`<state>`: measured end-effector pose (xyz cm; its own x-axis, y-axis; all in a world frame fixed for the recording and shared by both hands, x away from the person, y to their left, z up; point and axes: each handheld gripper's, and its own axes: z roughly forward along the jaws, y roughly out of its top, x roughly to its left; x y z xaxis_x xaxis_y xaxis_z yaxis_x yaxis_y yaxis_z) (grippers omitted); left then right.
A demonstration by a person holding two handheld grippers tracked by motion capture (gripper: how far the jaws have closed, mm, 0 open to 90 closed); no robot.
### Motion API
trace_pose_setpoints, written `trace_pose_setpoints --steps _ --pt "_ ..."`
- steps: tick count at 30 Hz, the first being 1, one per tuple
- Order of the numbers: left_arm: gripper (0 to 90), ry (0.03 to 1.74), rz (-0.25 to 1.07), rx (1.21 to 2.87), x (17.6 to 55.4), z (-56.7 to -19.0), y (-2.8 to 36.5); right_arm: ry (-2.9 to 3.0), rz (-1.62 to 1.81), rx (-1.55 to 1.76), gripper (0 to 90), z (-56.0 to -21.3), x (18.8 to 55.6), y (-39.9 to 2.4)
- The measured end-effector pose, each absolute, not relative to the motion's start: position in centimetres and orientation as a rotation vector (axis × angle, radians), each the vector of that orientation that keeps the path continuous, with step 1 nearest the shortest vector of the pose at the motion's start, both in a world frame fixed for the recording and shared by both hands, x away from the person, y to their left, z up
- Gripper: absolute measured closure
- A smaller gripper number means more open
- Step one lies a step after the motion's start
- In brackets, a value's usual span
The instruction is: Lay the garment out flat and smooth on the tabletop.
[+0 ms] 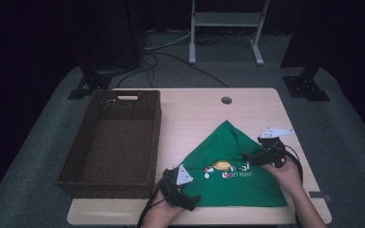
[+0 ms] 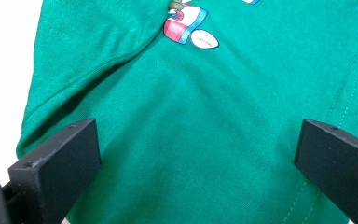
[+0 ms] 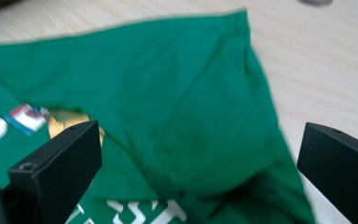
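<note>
High view: a green T-shirt (image 1: 233, 166) lies on the light wooden tabletop (image 1: 195, 107), folded to a rough triangle with its point toward the far edge and its wide base along the near edge. A printed graphic with white lettering (image 1: 225, 170) sits near the middle of the cloth. A dark wicker basket (image 1: 114, 142) stands on the left part of the tabletop, just beside the shirt's left edge. The left tool (image 1: 190, 202) rests low at the shirt's near-left corner, held by the person's left hand (image 1: 164, 211). The right tool (image 1: 247, 156) points leftward over the shirt's right slope, held by the right hand (image 1: 285, 173); its grey three-cornered plate (image 1: 275, 132) stands on top. A round hole (image 1: 226, 100) is set in the tabletop near the far edge.

Left gripper view: both black jaws stand wide apart – open – with green cloth (image 2: 200, 130) spread flat between and beyond them. No pad presses on the cloth. A fold ridge (image 2: 98, 60) runs diagonally at upper left; part of the printed graphic (image 2: 186, 25) appears at the top edge.

Right gripper view: the jaws are fully apart, gripping nothing. Between them lies a raised, folded flap of the shirt (image 3: 191, 116), with bare tabletop (image 3: 317, 60) to its right. White lettering (image 3: 144, 210) and coloured print (image 3: 23, 116) show at lower left – the picture is slightly blurred
</note>
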<state>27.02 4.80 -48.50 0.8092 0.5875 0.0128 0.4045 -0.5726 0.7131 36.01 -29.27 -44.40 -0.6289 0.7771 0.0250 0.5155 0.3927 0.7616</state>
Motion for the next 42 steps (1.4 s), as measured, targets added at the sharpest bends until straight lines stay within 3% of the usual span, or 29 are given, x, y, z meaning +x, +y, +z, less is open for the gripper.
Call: trace_pose_setpoints --steps 10,24,42 --pt "0.0 0.726 0.322 2.257 27.0 -48.5 4.8 2.332 0.984 1.199 0.0 -48.4 35.6 -28.9" --pt "0.0 0.727 0.329 2.249 27.0 -48.4 5.0 2.364 0.976 1.171 0.0 -48.6 34.7 -29.5" --pt "0.0 0.702 0.335 2.238 26.8 -47.8 4.7 2.373 0.978 1.158 0.0 -48.7 29.3 -32.1"
